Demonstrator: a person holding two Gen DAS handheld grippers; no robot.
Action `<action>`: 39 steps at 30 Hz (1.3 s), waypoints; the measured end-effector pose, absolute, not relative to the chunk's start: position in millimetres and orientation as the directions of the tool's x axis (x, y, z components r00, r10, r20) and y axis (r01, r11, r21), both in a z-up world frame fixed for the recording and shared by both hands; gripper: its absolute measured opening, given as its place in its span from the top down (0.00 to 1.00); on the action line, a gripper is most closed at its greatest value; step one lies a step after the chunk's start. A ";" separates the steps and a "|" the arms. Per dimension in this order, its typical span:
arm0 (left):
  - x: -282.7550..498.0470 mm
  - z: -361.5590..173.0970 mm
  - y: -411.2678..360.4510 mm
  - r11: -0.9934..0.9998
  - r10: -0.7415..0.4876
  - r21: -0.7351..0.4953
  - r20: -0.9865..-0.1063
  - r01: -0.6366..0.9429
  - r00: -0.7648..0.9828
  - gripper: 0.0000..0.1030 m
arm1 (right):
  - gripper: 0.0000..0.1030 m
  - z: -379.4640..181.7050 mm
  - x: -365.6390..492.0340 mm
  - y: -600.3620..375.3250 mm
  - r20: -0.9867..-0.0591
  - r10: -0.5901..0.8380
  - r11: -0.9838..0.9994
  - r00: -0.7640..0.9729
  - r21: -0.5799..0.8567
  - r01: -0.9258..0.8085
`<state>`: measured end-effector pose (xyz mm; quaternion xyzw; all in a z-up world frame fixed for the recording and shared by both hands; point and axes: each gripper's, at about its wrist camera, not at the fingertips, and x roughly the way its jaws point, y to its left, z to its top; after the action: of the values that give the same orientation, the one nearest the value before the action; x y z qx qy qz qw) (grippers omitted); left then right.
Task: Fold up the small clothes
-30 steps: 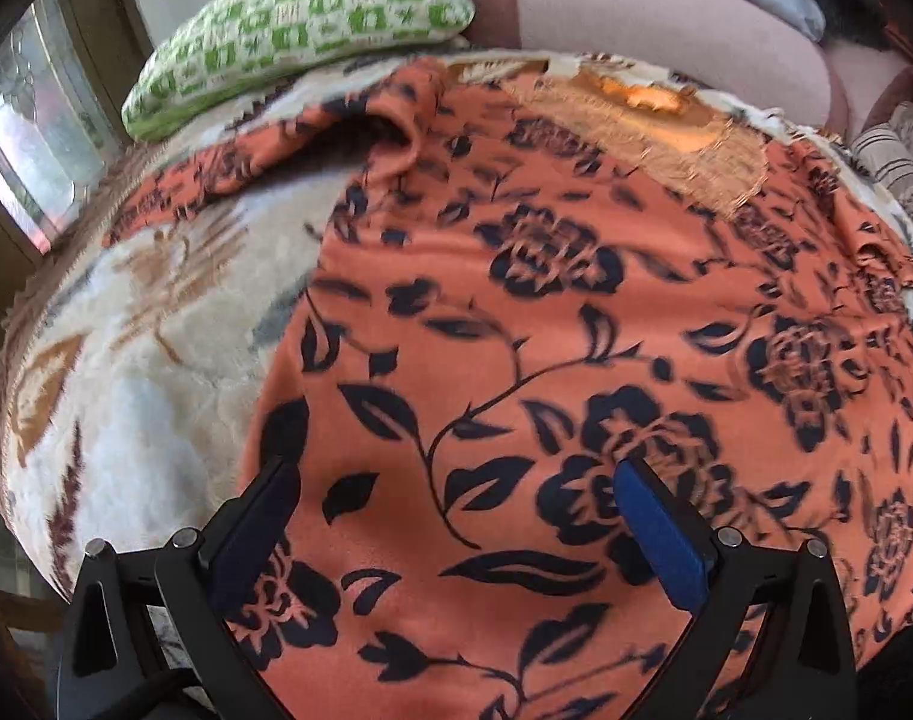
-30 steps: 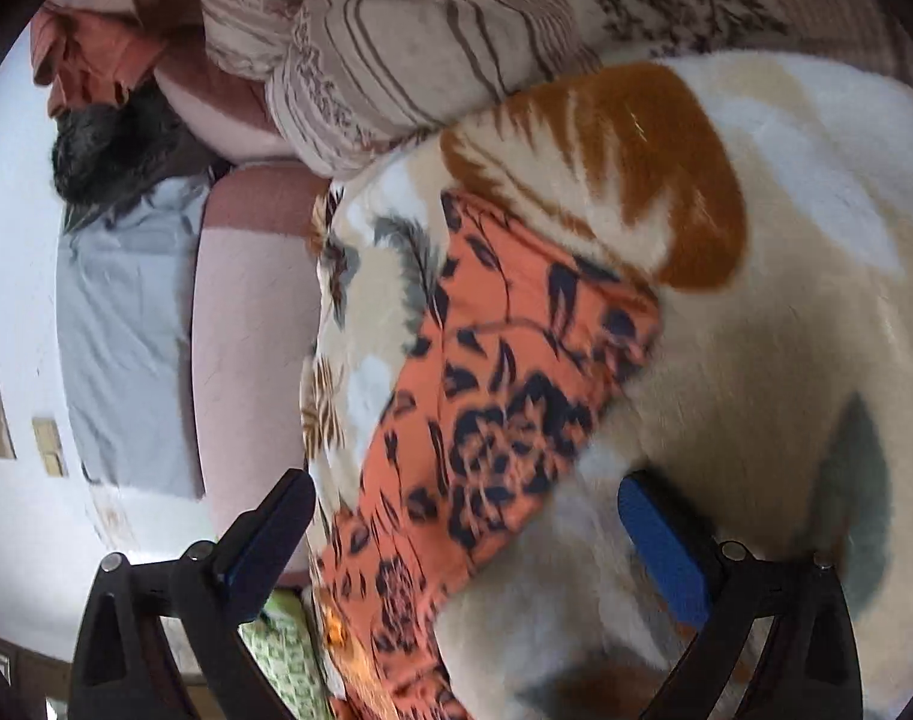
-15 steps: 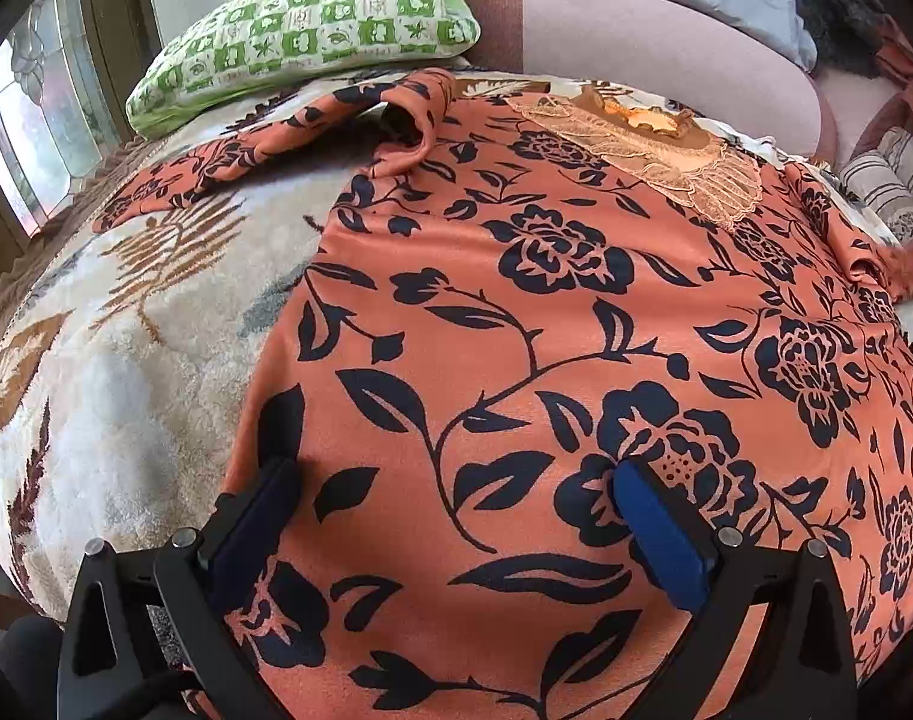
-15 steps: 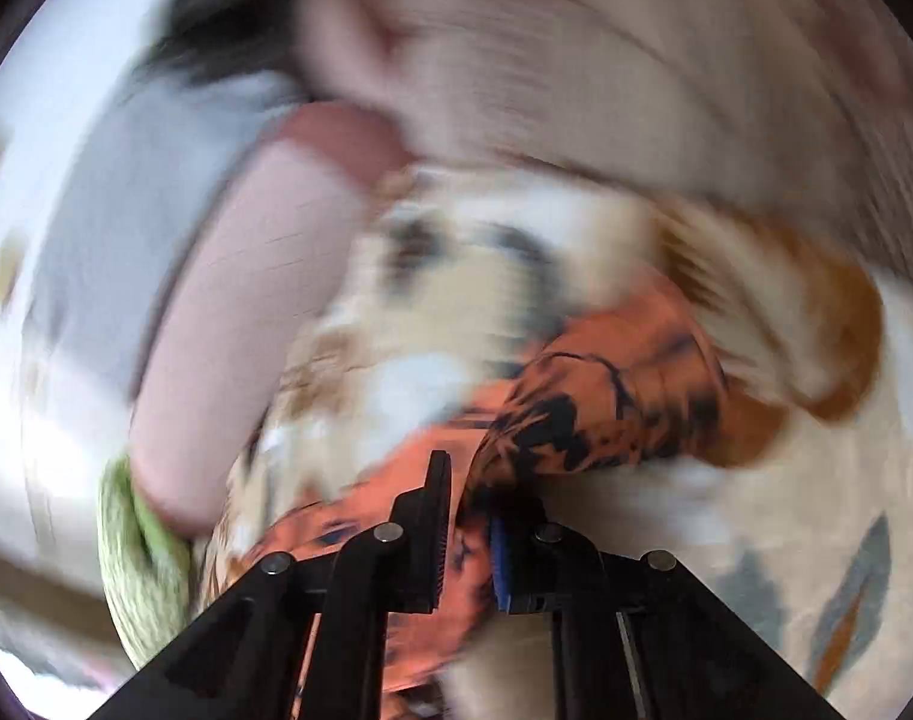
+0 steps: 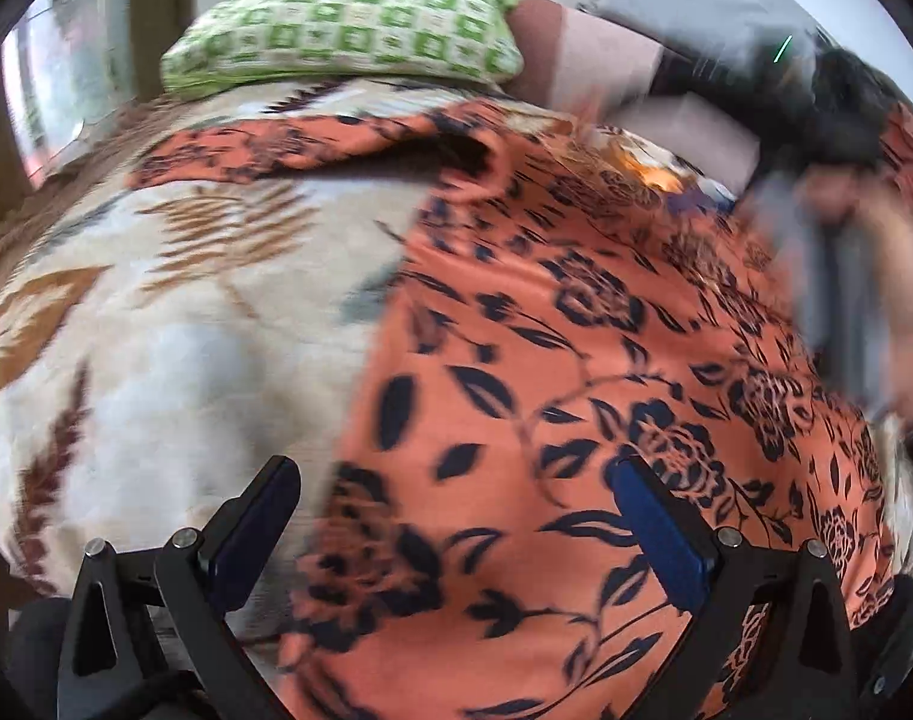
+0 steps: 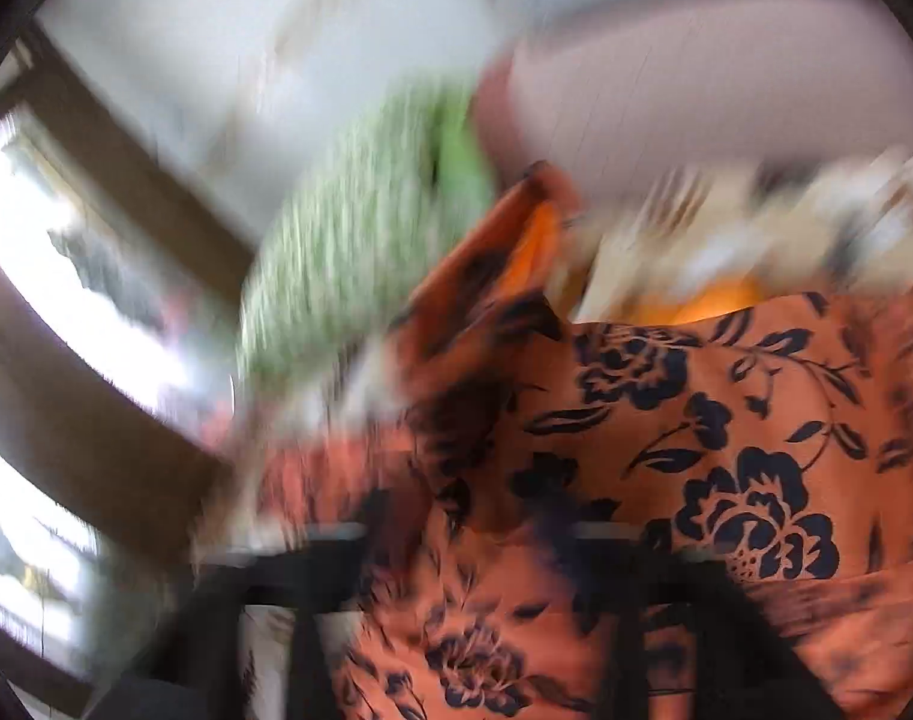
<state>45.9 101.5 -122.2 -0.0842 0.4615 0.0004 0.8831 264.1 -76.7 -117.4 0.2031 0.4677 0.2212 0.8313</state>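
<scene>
An orange garment with black flowers (image 5: 576,372) lies spread on the patterned blanket (image 5: 174,324). My left gripper (image 5: 456,510) is open and empty, low over the garment's near left edge, one finger over the blanket and one over the cloth. In the blurred right wrist view my right gripper (image 6: 462,564) is shut on a fold of the same garment's sleeve (image 6: 486,432) and holds it lifted over the garment's body (image 6: 726,432). The right hand and gripper show as a blur at the right of the left wrist view (image 5: 840,276).
A green checked pillow (image 5: 342,36) lies at the far end of the bed, also blurred in the right wrist view (image 6: 360,252). A pink headboard or bolster (image 5: 606,60) lies behind it. A window with a dark frame (image 6: 66,300) is to the left.
My right gripper closed on the sleeve and swung it fast across over the garment. My left gripper shifted left toward the garment's edge and stayed open.
</scene>
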 end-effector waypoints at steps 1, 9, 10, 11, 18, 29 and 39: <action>42.5 -117.8 107.7 0.986 -0.067 -0.143 -0.808 -0.085 0.585 0.00 | 0.04 -133.0 266.2 -71.6 -0.712 0.556 0.822 0.430 0.548 -0.156; 42.7 -100.8 151.8 0.971 -0.047 -0.187 -0.765 -0.150 0.643 0.00 | 0.03 -118.7 247.6 -132.5 -0.614 0.589 0.752 0.525 0.655 -0.078; 46.6 -98.7 157.2 0.966 -0.058 -0.207 -0.761 -0.156 0.647 0.00 | 0.03 -117.4 251.6 -141.1 -0.607 0.577 0.750 0.547 0.659 -0.059; 51.0 -95.8 164.0 0.959 -0.075 -0.233 -0.753 -0.159 0.654 0.00 | 0.02 -123.1 257.3 -147.1 -0.610 0.572 0.743 0.548 0.669 -0.031; 108.8 -81.2 227.4 0.847 -0.203 -0.489 -0.660 -0.208 0.724 0.00 | 0.01 -141.3 261.6 -149.8 -0.646 0.601 0.718 0.471 0.695 0.036; 229.2 -145.7 354.5 0.431 -0.219 -0.746 -0.632 -0.508 0.743 0.08 | 0.01 -118.2 119.3 -197.8 -0.671 0.561 0.774 0.484 0.633 -0.019; 249.8 -171.6 389.8 0.339 -0.209 -0.693 -0.715 -0.636 0.667 0.96 | 0.01 -123.0 103.5 -229.9 -0.677 0.507 0.776 0.533 0.628 0.059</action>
<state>249.8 389.8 -171.6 -0.5558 0.3801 0.1475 0.7244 103.5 -229.9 -123.0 0.3058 0.4633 0.1365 0.8205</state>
